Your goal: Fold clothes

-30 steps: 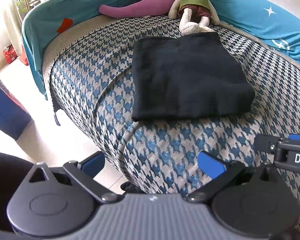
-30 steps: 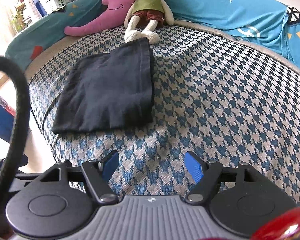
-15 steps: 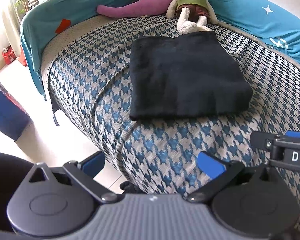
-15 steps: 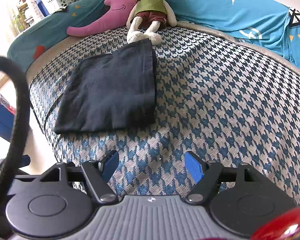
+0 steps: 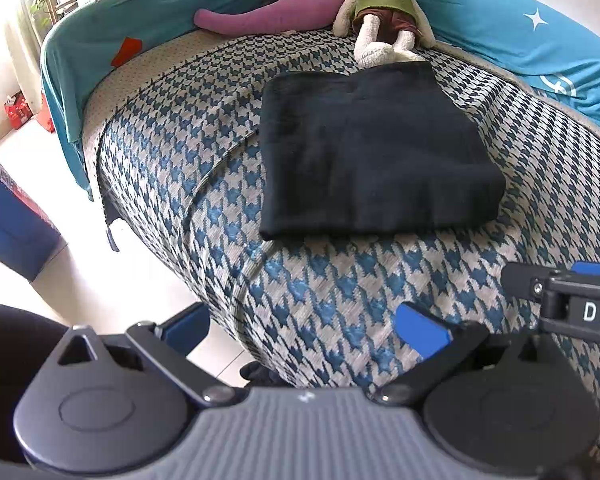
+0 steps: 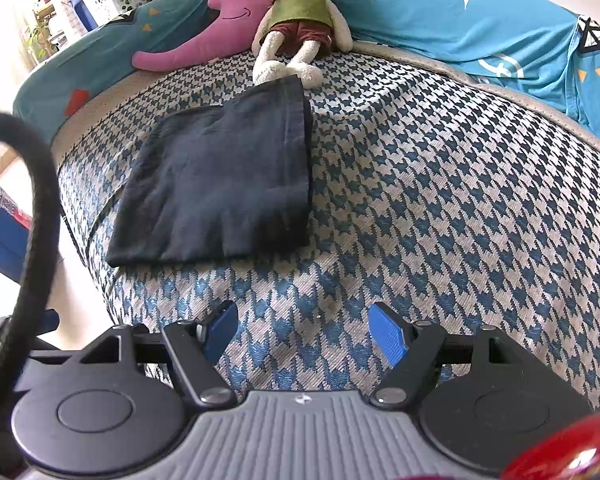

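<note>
A single dark folded garment (image 5: 372,152) lies flat on the houndstooth bed cover (image 5: 340,300), centre of the left wrist view and left of centre in the right wrist view, its far edge touching the feet of the stuffed rabbit (image 6: 296,20). It looks squared up already, so the fold seems finished or close to it. Both grippers hang back at the bottom of their frames over the near edge of the bed, well apart from the cloth, probably so as not to disturb it. The left gripper (image 5: 304,328) has its fingers spread wide and empty; the right gripper (image 6: 300,332) likewise is parted with nothing between. Counted: one garment, two plush toys including a purple moon cushion (image 6: 216,28), two grippers.
</note>
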### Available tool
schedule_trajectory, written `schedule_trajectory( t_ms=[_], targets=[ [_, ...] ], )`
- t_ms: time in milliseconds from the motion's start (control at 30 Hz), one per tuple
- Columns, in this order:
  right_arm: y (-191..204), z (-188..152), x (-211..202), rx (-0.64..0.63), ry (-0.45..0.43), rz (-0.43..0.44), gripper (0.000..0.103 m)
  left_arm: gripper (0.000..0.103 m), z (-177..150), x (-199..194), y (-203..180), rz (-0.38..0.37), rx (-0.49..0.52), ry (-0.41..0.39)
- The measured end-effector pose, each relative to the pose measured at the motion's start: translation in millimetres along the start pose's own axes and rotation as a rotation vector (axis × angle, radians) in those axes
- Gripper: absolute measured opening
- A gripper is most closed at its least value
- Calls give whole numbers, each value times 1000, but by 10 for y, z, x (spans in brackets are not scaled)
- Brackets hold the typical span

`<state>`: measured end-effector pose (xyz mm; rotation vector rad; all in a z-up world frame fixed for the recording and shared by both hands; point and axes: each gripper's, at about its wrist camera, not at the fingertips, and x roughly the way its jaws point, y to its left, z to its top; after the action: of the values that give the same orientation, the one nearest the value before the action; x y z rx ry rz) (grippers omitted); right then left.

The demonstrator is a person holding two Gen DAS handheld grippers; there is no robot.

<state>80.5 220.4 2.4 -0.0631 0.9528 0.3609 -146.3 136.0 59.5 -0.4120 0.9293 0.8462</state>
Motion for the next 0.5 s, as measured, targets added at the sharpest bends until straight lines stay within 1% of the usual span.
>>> schedule_trajectory(
  t_ms=[267, 500],
  targets=[
    [7, 3, 4, 3, -1, -7, 73, 103, -2, -2, 5, -1, 2, 0],
    [-108, 25, -33, 63, -42, -12, 73, 103, 11, 31, 30, 1, -5, 0]
  ],
)
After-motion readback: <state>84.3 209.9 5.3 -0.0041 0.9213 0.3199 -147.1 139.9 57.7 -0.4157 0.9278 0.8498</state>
